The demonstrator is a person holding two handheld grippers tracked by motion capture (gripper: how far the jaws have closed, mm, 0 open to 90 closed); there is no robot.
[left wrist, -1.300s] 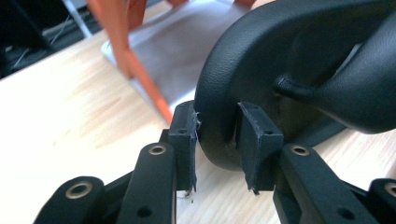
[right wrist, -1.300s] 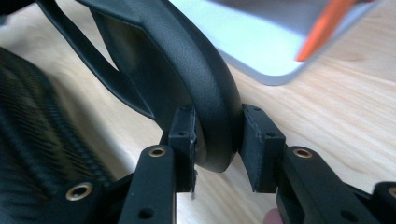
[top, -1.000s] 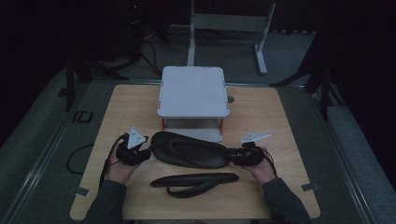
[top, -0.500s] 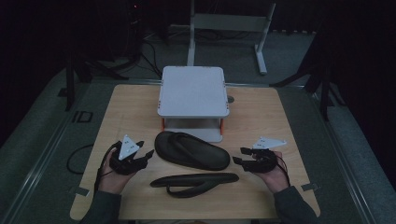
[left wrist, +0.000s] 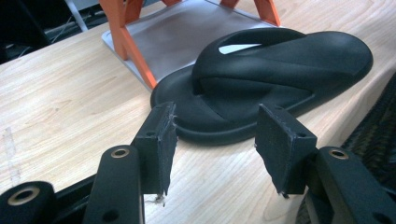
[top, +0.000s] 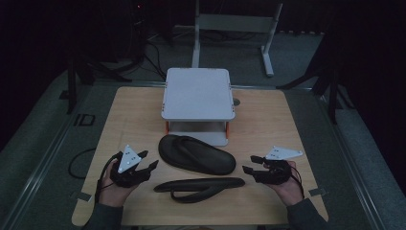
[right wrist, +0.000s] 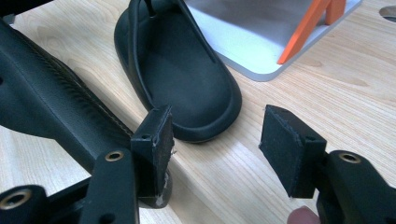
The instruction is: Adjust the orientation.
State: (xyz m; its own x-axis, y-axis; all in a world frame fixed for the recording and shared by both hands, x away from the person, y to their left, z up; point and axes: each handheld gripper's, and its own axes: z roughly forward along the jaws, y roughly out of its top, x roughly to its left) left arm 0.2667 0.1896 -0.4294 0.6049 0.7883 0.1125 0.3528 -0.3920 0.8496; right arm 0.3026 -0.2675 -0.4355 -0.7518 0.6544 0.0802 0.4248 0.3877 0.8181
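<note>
A black flip-flop lies flat, strap up, on the wooden table just in front of a grey shelf. It also shows in the left gripper view and the right gripper view. A second black flip-flop lies on its side nearer the front edge. My left gripper is off the flat flip-flop's left end, and its jaws have just been opening with nothing between them. My right gripper is off the right end, also freshly opened and holding nothing.
A small grey shelf on orange legs stands at the middle back of the table, and its lower plate lies close behind the flat flip-flop. A round hole sits in the tabletop beside it. Metal stand legs rise on the floor beyond.
Both grippers were at the two ends of the flat flip-flop. They have let go and drawn outward, left to the left and right to the right. The flip-flop stays on the table.
</note>
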